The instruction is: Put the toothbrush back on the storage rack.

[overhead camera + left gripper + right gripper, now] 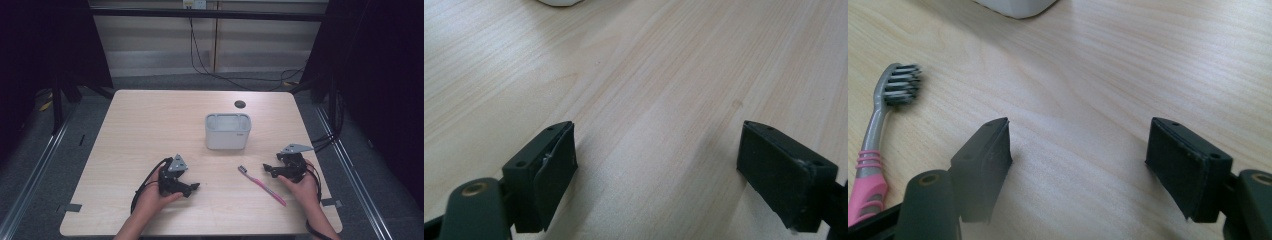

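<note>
Wooden table (150, 125): white holder (228, 131), toothbrush (262, 185) beside it; 2 grippers (192, 187) (267, 170) spread, empty.

we see a toothbrush (262, 184) with a pink handle, a grey neck and grey-and-white bristles. the container (228, 131) is pale grey-white. the surface (150, 125) is light wood with fine streaked grain and a dark round spot near its far edge. both grippers' jaws are matte black, with grey plates on top.
</note>
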Tool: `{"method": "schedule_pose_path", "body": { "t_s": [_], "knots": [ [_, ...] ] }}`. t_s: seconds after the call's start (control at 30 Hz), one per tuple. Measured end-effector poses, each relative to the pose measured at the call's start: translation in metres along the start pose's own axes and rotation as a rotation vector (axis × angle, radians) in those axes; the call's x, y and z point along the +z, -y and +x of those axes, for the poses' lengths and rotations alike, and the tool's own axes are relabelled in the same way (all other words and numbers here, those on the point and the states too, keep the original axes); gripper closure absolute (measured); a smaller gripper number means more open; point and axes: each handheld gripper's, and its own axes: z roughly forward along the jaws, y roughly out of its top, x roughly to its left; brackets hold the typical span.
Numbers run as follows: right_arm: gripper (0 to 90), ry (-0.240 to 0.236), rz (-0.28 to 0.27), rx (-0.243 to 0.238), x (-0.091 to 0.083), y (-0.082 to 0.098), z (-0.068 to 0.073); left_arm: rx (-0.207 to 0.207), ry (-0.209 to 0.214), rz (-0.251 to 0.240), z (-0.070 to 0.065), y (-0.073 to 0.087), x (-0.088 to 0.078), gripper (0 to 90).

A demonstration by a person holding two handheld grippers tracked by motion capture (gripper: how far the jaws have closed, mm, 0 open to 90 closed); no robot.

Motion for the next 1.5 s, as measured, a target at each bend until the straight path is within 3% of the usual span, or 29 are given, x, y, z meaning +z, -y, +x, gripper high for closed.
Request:
{"method": "schedule_pose_path", "body": {
  "t_s": [0.2,0.4,0.7,1.1,1.5],
  "knots": [
    [22.2,-0.004,0.003,0.019,0.000,0.000,0.001,0.000,0.000,0.000,0.000,0.000,0.000,15.7],
    [28.0,-0.044,0.062,0.077,-0.006,-0.007,-0.001,-0.001,0.000,-0.001,0.000,0.000,0.000,15.8],
    [29.6,-0.056,0.085,0.036,-0.014,-0.020,0.009,0.000,0.000,0.000,0.000,0.000,0.000,15.8],
    [31.3,-0.137,0.116,-0.053,-0.017,-0.044,0.034,-0.004,0.002,-0.003,0.000,0.000,0.000,15.7],
    [33.8,-0.176,0.166,-0.108,-0.015,-0.055,0.050,-0.001,0.001,-0.001,0.000,0.000,0.000,15.7]
  ]
}}
